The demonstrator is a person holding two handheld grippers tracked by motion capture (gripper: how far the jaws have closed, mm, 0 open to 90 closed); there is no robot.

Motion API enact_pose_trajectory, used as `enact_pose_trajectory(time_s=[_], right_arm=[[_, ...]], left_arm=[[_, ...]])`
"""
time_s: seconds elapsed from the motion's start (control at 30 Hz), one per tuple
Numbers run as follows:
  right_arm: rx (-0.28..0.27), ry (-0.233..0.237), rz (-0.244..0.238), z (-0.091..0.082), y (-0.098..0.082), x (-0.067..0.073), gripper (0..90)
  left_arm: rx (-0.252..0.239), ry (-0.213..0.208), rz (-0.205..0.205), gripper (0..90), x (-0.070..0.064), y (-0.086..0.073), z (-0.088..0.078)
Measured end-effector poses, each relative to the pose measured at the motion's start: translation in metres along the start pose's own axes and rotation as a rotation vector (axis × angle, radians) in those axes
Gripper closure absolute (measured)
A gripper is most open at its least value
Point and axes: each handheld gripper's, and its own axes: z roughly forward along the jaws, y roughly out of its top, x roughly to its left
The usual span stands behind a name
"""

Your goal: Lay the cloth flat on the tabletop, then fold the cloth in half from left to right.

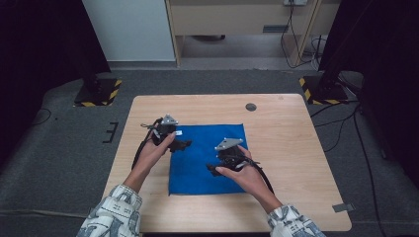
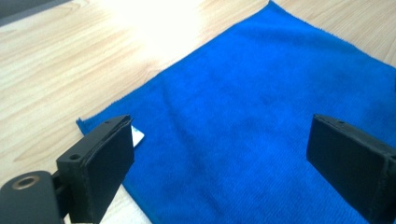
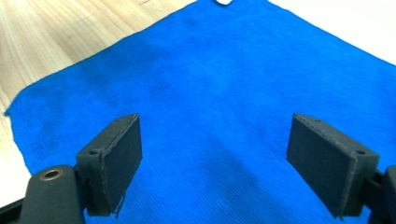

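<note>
Blue cloth (image 1: 207, 158) with small white tag (image 2: 137, 137), unreadable; left gripper (image 2: 219, 158) and right gripper (image 3: 215, 163) jaws apart.

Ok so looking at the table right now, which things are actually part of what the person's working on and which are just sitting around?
Likely in use:
- blue cloth, flat on the table
- left gripper, jaws open at the cloth's left edge
- right gripper, jaws open over the cloth
- white tag at the cloth's corner

Just around:
- stand bases with yellow-black stripes
- cables on the floor
- wooden furniture behind
</note>
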Motion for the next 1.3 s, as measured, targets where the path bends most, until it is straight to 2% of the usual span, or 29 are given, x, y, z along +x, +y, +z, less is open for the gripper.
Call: enact_pose_trajectory(time_s=[0.4,0.5,0.63,0.73,0.87,1.0,1.3], right_arm=[[-0.005,0.045,-0.035,0.012,0.016,0.021,23.6],[-0.010,0.055,-0.041,0.015,0.020,0.026,25.2],[-0.008,0.073,-0.051,0.019,0.024,0.034,27.9],[-0.004,0.090,-0.057,0.024,0.027,0.040,29.3],[-0.005,0.115,-0.071,0.030,0.031,0.051,31.1],[0.007,0.130,-0.080,0.036,0.033,0.060,35.1],[0.007,0.161,-0.106,0.046,0.034,0.078,47.0]], left_arm=[[-0.004,0.010,-0.006,7.2,0.004,0.012,-0.002],[0.013,0.019,-0.016,7.3,0.005,0.015,-0.004],[0.013,0.021,-0.013,7.3,0.008,0.017,-0.005],[0.018,0.025,-0.017,7.2,0.012,0.018,-0.005],[0.001,0.030,-0.024,7.2,0.017,0.019,-0.007],[-0.018,0.032,-0.037,7.2,0.021,0.019,-0.011],[-0.010,0.042,-0.063,7.3,0.030,0.014,-0.013]])
